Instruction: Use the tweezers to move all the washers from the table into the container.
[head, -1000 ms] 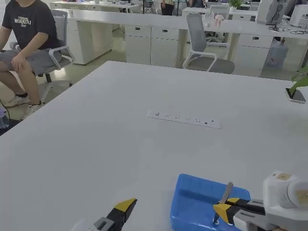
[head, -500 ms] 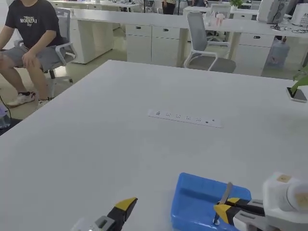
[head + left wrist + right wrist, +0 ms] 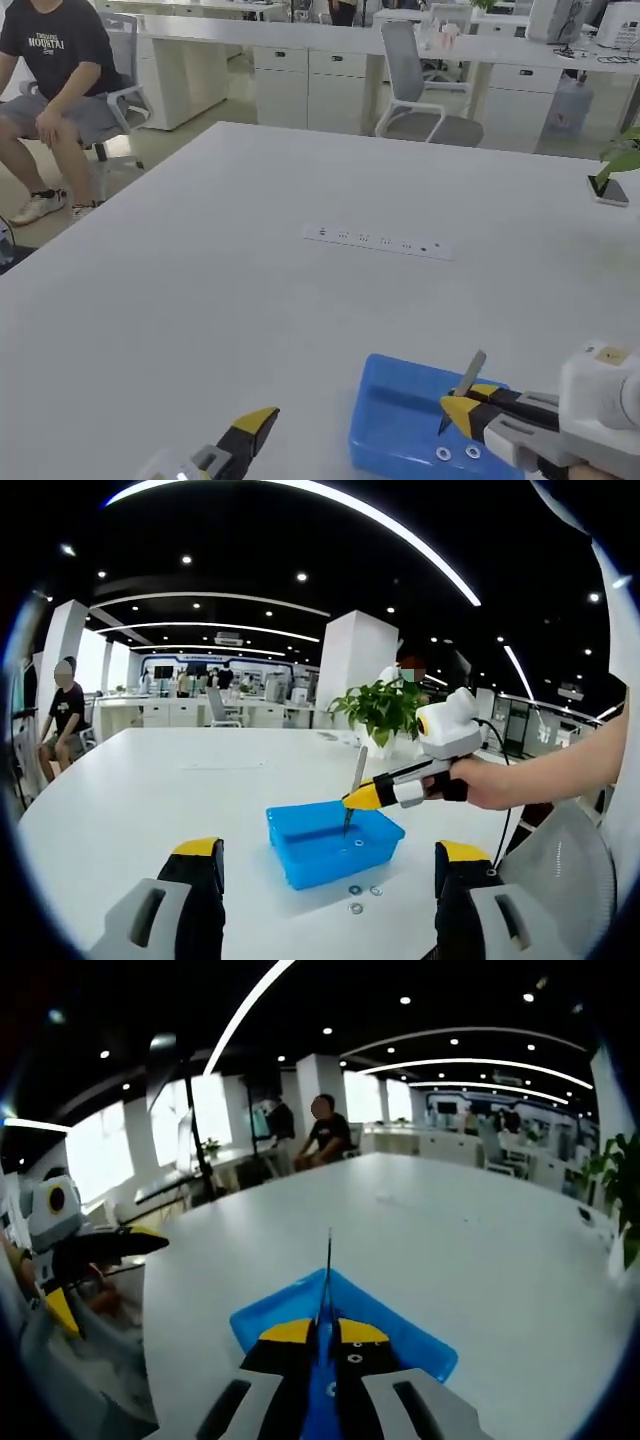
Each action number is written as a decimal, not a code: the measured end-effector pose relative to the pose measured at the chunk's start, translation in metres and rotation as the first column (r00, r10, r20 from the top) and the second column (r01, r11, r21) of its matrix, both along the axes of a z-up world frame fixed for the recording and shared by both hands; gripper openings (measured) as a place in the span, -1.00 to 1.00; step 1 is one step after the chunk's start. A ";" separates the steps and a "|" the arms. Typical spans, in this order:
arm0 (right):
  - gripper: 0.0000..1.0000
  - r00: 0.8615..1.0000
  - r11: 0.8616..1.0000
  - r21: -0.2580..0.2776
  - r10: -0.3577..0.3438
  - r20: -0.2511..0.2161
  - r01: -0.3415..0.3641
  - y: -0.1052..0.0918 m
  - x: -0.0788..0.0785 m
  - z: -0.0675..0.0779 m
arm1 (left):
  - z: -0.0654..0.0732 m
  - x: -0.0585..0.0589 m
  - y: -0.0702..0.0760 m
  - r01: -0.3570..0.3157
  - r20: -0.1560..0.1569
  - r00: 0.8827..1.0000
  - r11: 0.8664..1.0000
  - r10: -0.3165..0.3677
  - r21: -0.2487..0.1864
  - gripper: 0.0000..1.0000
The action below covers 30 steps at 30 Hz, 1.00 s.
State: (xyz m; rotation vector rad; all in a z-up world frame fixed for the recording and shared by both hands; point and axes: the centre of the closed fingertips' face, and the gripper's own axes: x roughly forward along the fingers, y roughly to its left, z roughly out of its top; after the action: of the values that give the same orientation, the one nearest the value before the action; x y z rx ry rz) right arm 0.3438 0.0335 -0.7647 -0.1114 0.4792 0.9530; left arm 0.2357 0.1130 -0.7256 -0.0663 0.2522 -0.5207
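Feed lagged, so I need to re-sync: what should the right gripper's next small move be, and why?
Probably lift the tweezers clear of the container and carry them to the loose washers on the table beside it. The right gripper holds the tweezers tips-down over the container, where two washers lie inside. Whether the tips hold one, I cannot tell.

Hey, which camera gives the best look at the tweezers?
The left gripper view: the tweezers show side-on, clamped in the right hand-held gripper, tips down over the blue container. The head view shows their upper end above that gripper; the right gripper view sees them edge-on, as a thin line.
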 end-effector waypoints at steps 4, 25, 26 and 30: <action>-0.92 1.000 1.000 0.015 0.000 0.000 0.000 0.002 -0.005 0.009 | -0.001 -0.001 -0.001 0.007 -0.005 1.000 1.000 -0.007 0.003 0.77; -0.92 0.995 0.993 0.114 0.020 -0.095 -0.009 0.003 -0.060 0.005 | 0.000 -0.001 0.000 0.000 -0.001 1.000 1.000 0.000 0.019 0.75; -0.92 0.995 0.993 0.115 0.023 -0.099 -0.011 0.003 -0.063 0.003 | -0.001 -0.001 0.000 0.001 -0.002 1.000 1.000 -0.001 0.023 0.75; -0.92 0.992 0.995 0.095 0.022 -0.123 -0.010 0.000 -0.069 -0.011 | -0.002 -0.001 -0.001 0.006 -0.005 1.000 1.000 -0.006 0.021 0.75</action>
State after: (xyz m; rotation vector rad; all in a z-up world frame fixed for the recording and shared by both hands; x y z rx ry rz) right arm 0.2748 0.0339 -0.7753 0.0296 0.5475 1.0003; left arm 0.2349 0.1122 -0.7271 -0.0461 0.2626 -0.5239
